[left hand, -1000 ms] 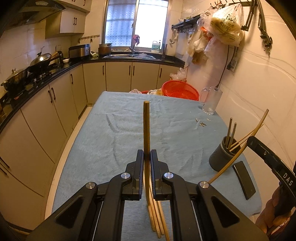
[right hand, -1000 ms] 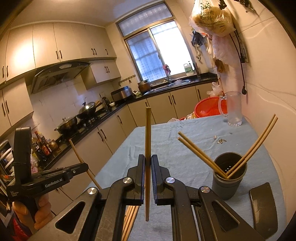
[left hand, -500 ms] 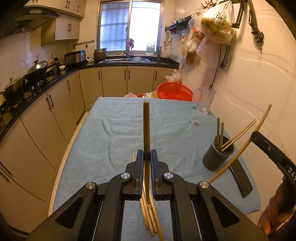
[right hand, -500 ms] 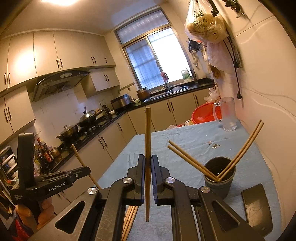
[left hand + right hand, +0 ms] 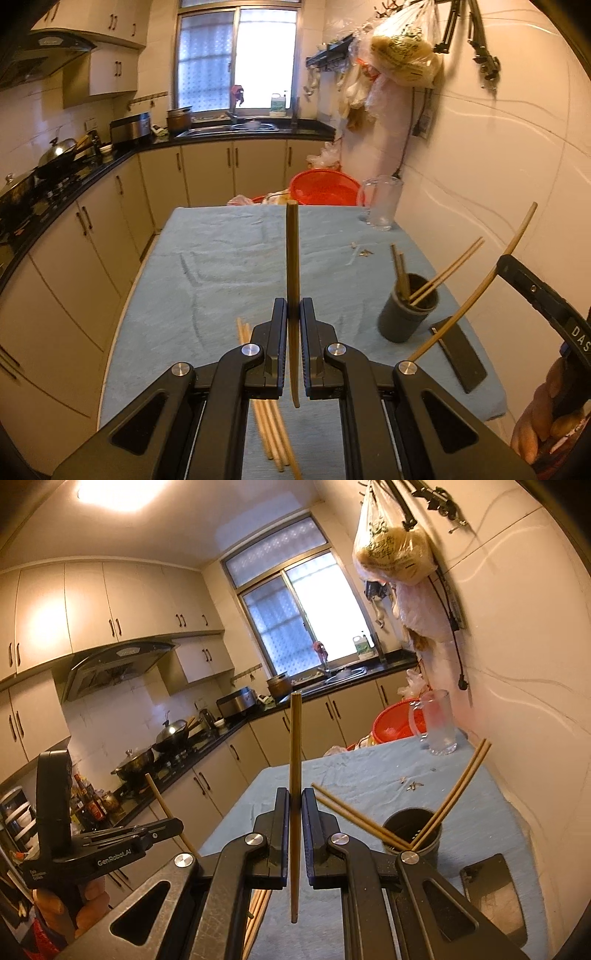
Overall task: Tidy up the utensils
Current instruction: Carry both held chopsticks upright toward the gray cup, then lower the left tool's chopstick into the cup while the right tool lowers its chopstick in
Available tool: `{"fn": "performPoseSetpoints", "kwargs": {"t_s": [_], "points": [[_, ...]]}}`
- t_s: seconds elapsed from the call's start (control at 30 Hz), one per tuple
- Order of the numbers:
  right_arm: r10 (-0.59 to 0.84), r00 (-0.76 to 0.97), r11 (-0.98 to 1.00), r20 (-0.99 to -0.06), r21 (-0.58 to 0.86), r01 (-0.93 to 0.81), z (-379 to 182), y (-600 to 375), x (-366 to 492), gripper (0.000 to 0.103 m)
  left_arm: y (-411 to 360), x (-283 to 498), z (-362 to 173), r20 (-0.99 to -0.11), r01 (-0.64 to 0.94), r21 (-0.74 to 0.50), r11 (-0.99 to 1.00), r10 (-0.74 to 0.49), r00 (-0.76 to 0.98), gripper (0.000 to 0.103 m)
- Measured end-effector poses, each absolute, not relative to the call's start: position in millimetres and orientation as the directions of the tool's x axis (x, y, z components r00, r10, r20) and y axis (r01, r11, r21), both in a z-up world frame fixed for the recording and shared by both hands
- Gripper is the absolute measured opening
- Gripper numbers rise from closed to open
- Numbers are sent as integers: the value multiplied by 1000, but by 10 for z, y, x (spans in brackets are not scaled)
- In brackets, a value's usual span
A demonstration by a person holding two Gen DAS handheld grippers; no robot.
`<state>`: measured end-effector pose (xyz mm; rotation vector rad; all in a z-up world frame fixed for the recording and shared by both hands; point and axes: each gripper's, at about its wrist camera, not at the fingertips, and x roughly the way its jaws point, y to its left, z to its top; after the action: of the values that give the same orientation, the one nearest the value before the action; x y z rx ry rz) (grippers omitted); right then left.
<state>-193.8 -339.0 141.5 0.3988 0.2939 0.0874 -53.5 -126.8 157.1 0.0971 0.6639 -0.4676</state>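
Wooden chopsticks are the things being sorted in this kitchen, on a table covered with a pale blue cloth (image 5: 221, 258). The left gripper (image 5: 293, 310) has its jaws pressed tight on one dark chopstick (image 5: 291, 251), which stands nearly upright between the pads, its lower end hanging below them. The right gripper (image 5: 294, 799) is likewise clamped on a single chopstick (image 5: 295, 746) held upright, with both ends clear of the jaws.

A dark round holder (image 5: 408, 314) stands on the cloth towards the right-hand wall. Four chopsticks (image 5: 461, 794) lean out of it, two to each side, forming a V. Just beside the holder, nearer the viewer, lies a flat dark rectangular object (image 5: 460, 358).

Several loose pale chopsticks (image 5: 271, 432) lie on the cloth at the near edge, below the left gripper. At the far end of the table stand a clear glass mug (image 5: 380, 201) and a red basket (image 5: 325, 186). Small crumbs (image 5: 364, 252) lie on the cloth between the mug and the holder.
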Motion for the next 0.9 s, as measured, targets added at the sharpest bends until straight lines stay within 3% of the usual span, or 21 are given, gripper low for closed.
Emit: {"fn": "performPoseSetpoints", "kwargs": {"t_s": [0.37,0.9], "points": [[62,974,912,-220,409,35,1641,-3763,-2136,7,-1616,-568,1886,-600,559,-139,818,-518,609,6],[-78,978,911,-192,384,148,1805,-4258,-2092,7,-2370,-363,2289,-553,641,-173,748,-612,566,6]]}}
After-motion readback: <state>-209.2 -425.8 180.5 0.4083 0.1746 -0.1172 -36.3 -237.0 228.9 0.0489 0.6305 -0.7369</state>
